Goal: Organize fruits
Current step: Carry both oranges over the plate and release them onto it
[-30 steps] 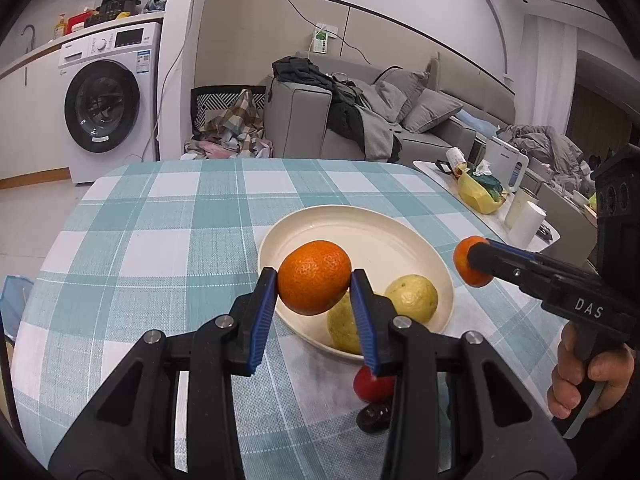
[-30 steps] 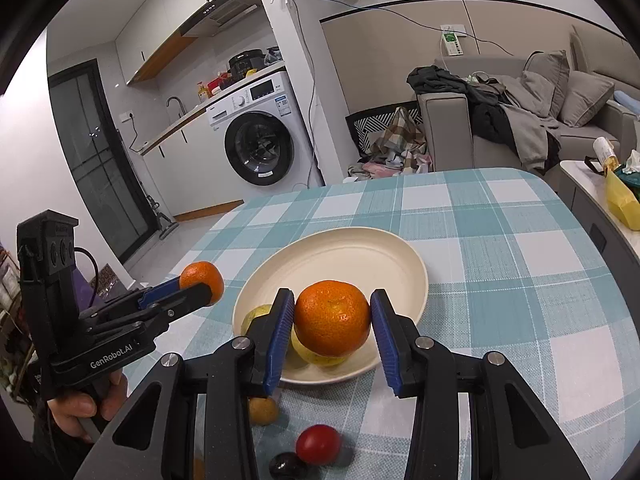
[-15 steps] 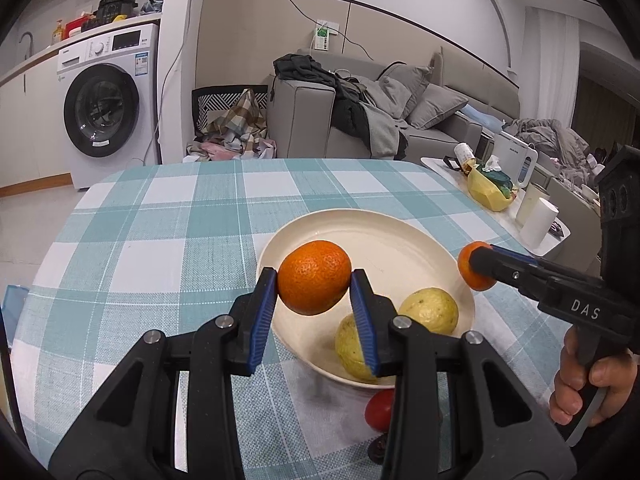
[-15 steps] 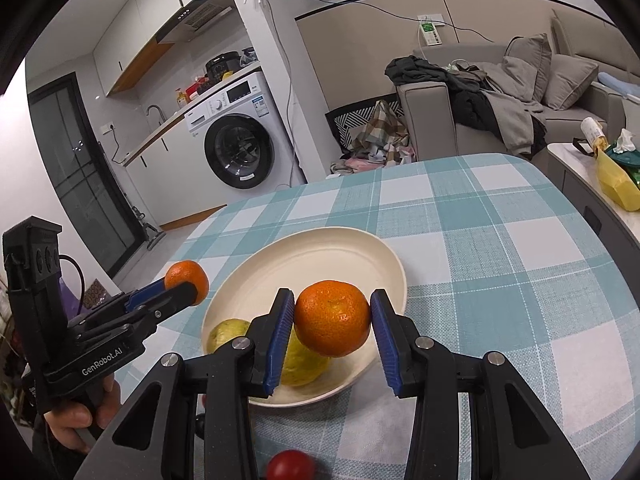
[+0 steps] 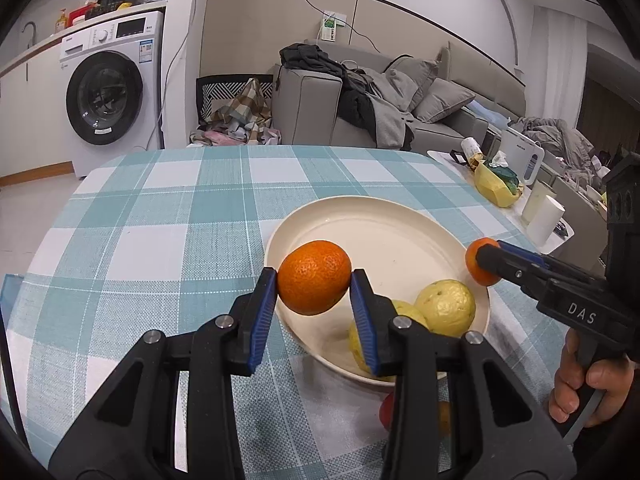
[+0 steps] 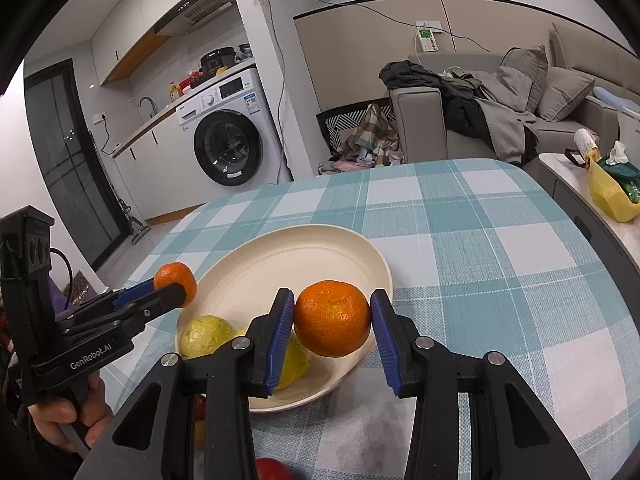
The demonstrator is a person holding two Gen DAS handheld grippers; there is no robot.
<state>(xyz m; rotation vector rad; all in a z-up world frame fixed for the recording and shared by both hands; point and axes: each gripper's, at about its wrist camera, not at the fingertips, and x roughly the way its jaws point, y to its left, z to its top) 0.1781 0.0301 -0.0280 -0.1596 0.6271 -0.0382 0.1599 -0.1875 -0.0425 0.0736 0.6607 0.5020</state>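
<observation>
We hold an orange in each gripper above the near side of the cream plate. The left gripper has its blue-padded jaws clamped on the left orange, which hangs over the plate's near-left rim. The right gripper has its jaws clamped on the right orange, which hangs over the near-right rim. From each camera the other gripper's orange shows at the plate's edge, so both are about equally near the dish.

What the coming move turns on, as we judge it, is that the bare part of the plate lies forward and below both pairs of jaws, while the near part is taken by two yellow-green fruits. Each orange would need to go forward past those, then down.

The oranges are slightly flattened spheres with pebbled, glossy skin; neither has much of a long axis, so we expect them to roll once let go. The yellow-green fruits look matte, bumpy and rounded, and touch each other. The plate is smooth, shallow and wide-rimmed. A red fruit lies on the checked tablecloth just near of the plate, partly hidden
</observation>
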